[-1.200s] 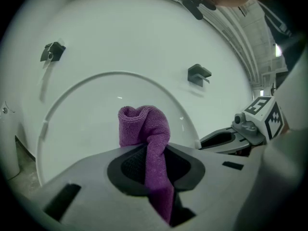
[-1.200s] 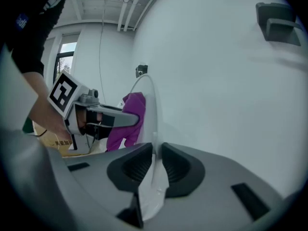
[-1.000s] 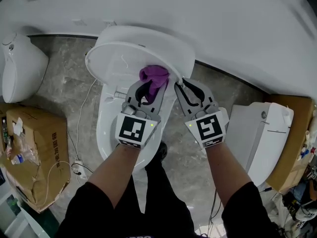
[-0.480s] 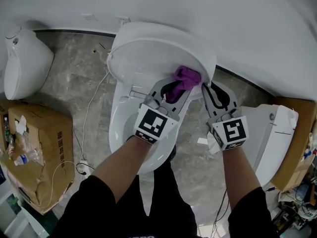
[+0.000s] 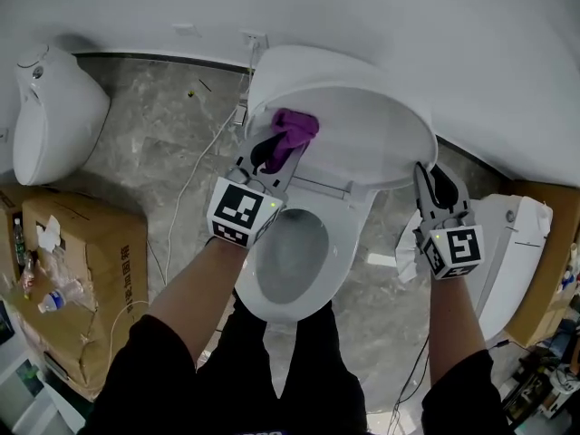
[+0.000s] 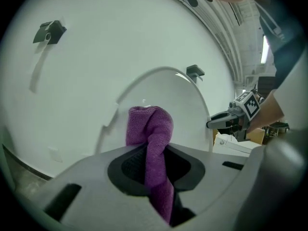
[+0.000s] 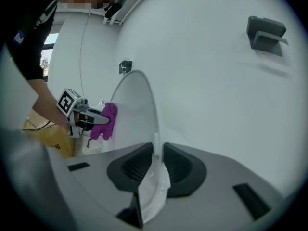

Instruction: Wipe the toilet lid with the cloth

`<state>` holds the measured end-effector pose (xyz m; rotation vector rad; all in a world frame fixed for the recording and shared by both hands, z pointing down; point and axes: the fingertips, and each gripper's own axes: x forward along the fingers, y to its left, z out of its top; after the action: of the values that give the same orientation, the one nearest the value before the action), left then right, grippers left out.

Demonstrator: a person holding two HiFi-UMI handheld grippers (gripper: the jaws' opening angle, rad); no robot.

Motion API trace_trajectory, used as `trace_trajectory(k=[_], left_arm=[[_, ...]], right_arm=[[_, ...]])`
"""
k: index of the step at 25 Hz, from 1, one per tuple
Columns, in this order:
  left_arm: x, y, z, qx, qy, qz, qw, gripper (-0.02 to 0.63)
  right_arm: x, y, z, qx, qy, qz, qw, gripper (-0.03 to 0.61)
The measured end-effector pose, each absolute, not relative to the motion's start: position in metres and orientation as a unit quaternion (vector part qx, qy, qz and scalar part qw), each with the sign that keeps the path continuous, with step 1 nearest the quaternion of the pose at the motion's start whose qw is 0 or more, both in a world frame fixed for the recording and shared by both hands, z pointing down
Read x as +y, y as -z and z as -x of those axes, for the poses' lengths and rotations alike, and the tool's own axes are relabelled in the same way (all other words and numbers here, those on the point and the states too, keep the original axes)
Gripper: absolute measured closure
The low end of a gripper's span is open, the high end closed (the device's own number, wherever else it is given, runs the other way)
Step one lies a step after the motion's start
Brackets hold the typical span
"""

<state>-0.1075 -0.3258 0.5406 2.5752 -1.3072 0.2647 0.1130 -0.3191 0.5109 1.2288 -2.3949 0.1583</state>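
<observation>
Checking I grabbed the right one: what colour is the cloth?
Purple cloth, clearest in left gripper view.

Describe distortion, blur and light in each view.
Head view: sharp, evenly lit, no glare on the toilet lid. Left gripper view: heavy fisheye bending, black corners, the cloth in focus. Right gripper view: same bending, mosaic patch top left.
</observation>
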Motion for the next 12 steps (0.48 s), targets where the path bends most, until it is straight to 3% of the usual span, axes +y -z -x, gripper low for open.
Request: trace_trajectory(k=[6, 12], left_arm=[[-0.324, -0.541, 0.146, -0.459, -0.096, -0.876, 0.115, 0.548], [-0.327, -0.541, 0.140, -0.507, -0.080, -0.852, 0.108, 0.548]], right_arm=[[-0.319, -0.509, -0.112, -0.856, -0.058, -0.465, 0.219, 0.503], [-0.319, -0.507, -0.110, -0.866, -0.051, -0.451, 0.209, 0.503]])
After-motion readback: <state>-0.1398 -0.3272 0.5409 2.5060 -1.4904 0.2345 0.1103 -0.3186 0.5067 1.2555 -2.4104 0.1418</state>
